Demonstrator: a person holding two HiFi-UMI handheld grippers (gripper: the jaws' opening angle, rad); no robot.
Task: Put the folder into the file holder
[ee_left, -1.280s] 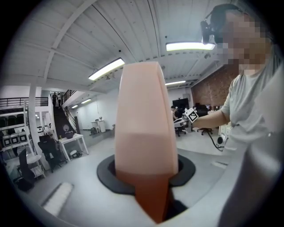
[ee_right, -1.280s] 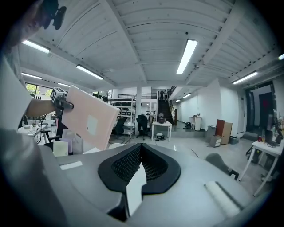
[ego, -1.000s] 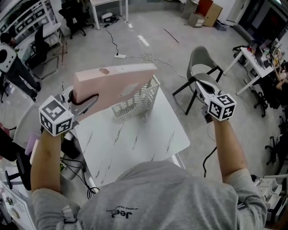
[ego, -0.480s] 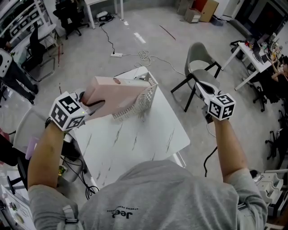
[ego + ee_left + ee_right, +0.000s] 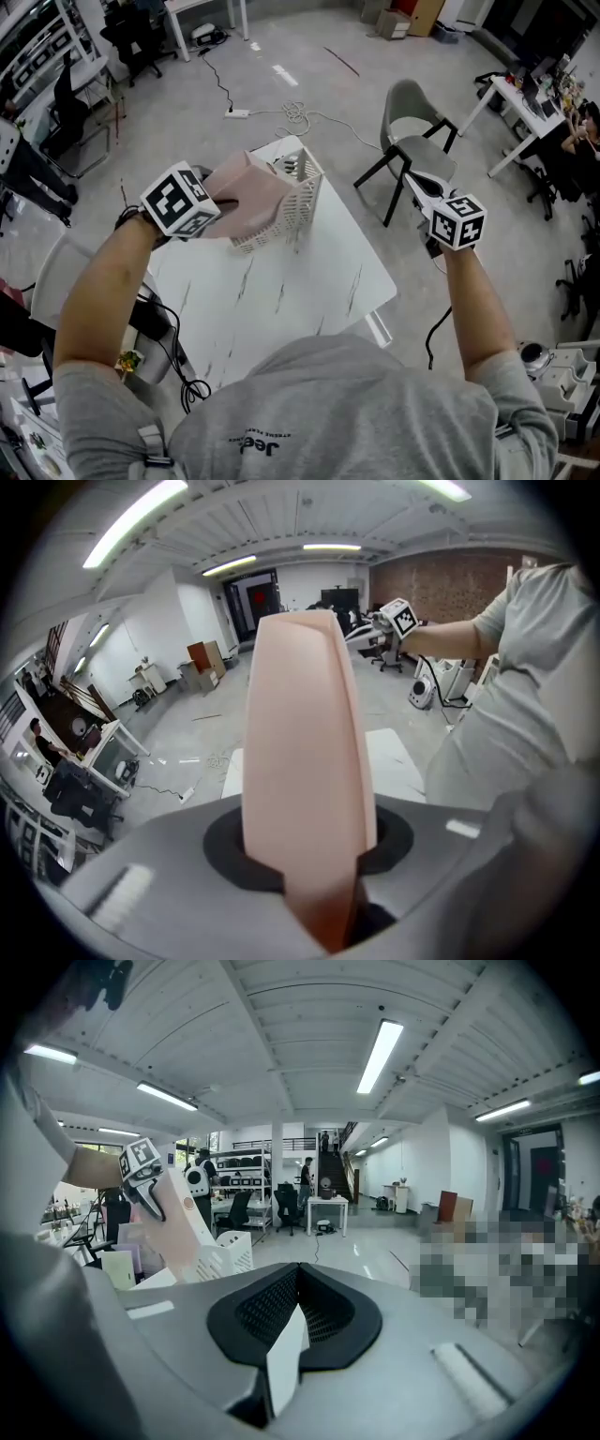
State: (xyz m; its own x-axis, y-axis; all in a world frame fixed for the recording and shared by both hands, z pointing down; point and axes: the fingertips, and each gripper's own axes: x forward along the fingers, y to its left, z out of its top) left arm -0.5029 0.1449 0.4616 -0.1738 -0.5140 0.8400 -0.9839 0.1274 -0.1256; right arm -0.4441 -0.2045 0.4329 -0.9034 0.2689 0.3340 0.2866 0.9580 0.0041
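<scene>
While the left gripper (image 5: pixel 208 202) clamps one short end of the pink folder (image 5: pixel 246 192), the folder's long axis slants down from that grip toward 2 o'clock in the head view. Its lower end meets the open top of the file holder (image 5: pixel 292 202). Seen from the left gripper view, the folder's rounded spine runs straight away between the jaws, which are narrowed on it. The holder is a white perforated basket standing at the 11 o'clock corner of the white, faintly veined table (image 5: pixel 309 281). A grey chair (image 5: pixel 412 122) stands off the table at 1 o'clock, and a cable (image 5: pixel 300 117) lies coiled on the floor at 12. The right gripper (image 5: pixel 412 178) hangs beyond the table's 3 o'clock edge, jaws together and empty.
</scene>
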